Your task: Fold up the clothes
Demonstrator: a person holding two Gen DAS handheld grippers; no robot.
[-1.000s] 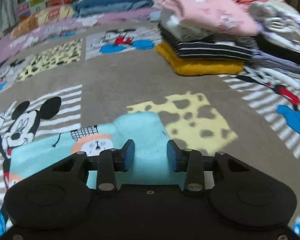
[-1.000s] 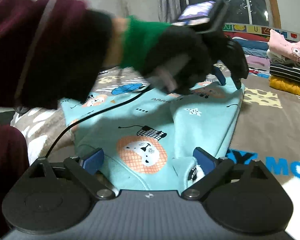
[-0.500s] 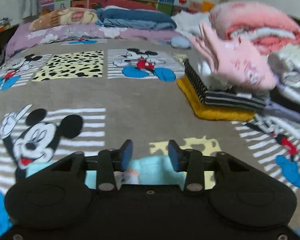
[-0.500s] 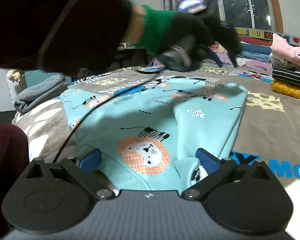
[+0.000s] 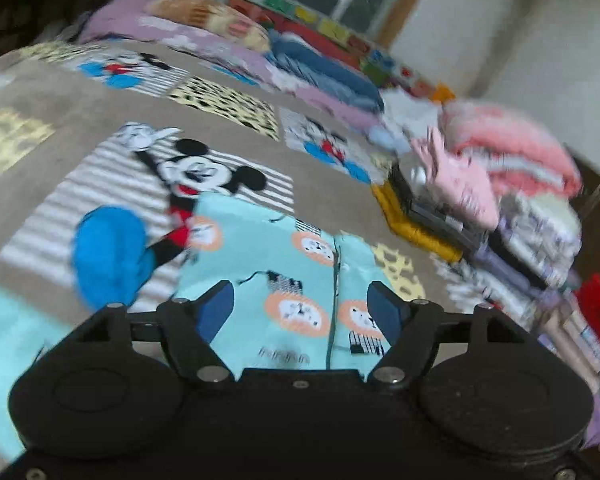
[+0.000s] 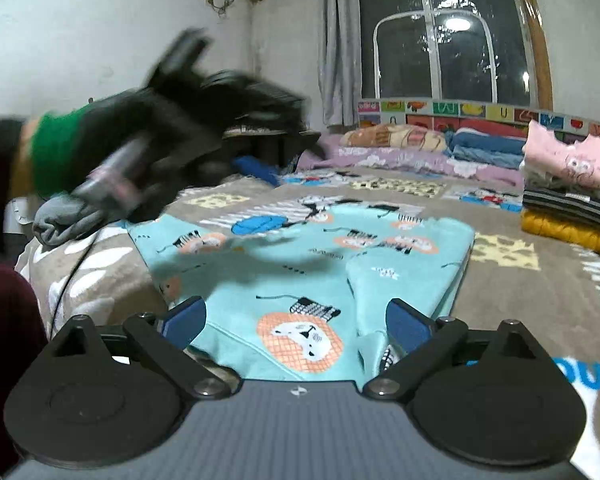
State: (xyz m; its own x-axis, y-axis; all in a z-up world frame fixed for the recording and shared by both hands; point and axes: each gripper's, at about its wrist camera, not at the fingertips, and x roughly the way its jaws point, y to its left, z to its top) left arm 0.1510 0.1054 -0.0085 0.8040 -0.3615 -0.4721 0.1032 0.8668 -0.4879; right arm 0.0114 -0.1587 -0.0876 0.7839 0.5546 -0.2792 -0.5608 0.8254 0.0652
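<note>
A turquoise garment [image 5: 256,248] with lion prints lies flat on the bed, partly folded along its right side [image 6: 400,264]. My left gripper [image 5: 298,292] hovers above it; its jaws are opening and nothing is between them. In the right wrist view the gloved hand [image 6: 152,128] carrying that gripper is a blur at the upper left, above the garment's left edge. My right gripper [image 6: 296,308] stands open wide just over the garment's near hem [image 6: 284,364], its pads apart from the cloth.
A cartoon-mouse blanket [image 6: 512,300] covers the bed. A stack of folded clothes [image 6: 568,208] [image 5: 440,200] sits at the right. Pillows and quilts [image 6: 420,140] line the headboard. A grey cloth [image 6: 60,216] and a black cable [image 6: 72,272] are at the bed's left edge.
The left gripper lifted off the garment's far end and swung back to the left, rolling as it went, with its jaws spreading. The right gripper drew back slightly.
</note>
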